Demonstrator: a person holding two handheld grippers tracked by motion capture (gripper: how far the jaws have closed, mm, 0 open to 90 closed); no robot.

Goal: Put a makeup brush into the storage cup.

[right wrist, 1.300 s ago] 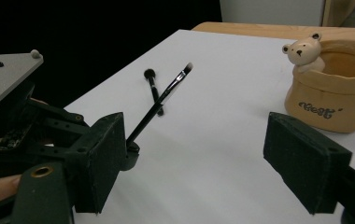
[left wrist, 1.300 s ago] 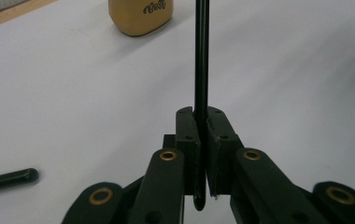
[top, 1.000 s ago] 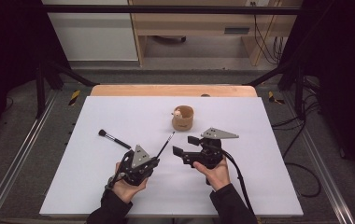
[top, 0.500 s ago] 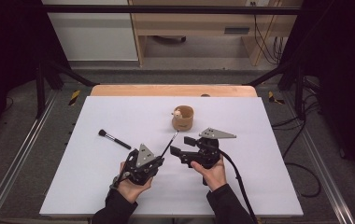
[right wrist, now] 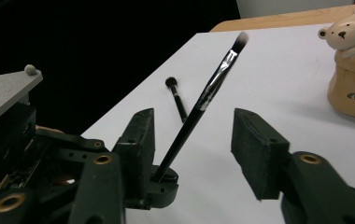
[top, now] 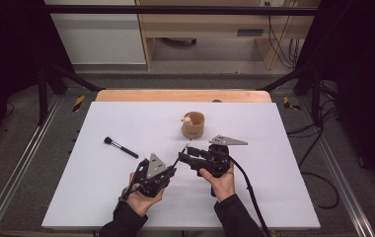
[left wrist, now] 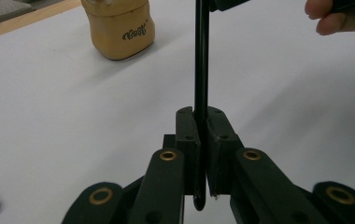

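Left gripper [top: 171, 171] clamps a slim brush [right wrist: 203, 99] between the right gripper's [top: 184, 158] wide-apart jaws

Nearest the person, the left gripper's jaws pinch the slim brush's black handle low down, its pale tip slanting up toward the tan holder [top: 193, 125]. The right gripper, just nearer than the holder, is spread around the handle without touching it. The holder carries a small bear figure and dark script, only partly readable. A second brush [top: 120, 147] lies well left of the holder on the white table [top: 274, 187]
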